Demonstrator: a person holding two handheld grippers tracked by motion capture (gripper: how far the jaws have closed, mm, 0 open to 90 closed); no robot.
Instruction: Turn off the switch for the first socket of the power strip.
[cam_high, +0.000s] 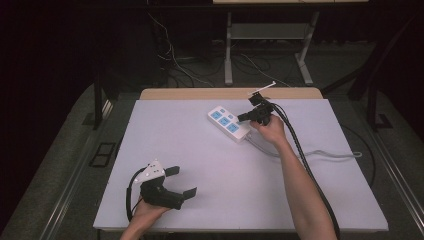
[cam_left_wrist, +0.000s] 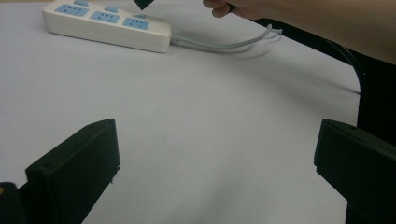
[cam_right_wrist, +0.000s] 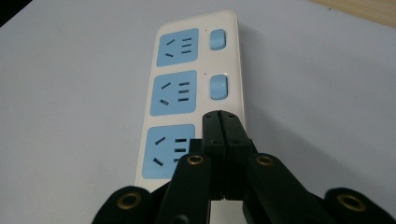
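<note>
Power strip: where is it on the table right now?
In the high view the power strip lies on the far middle of the table, slightly right of centre, with the shut right gripper at its cable end.

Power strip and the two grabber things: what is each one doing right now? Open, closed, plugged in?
Power strip: lying flat on the table, all three blue sockets empty.
Power strip cable: loose on the table, running off to the right.
Right gripper: shut, holding nothing, tips over the switch by the nearest socket.
Left gripper: open, holding nothing, near the table's front edge.
</note>
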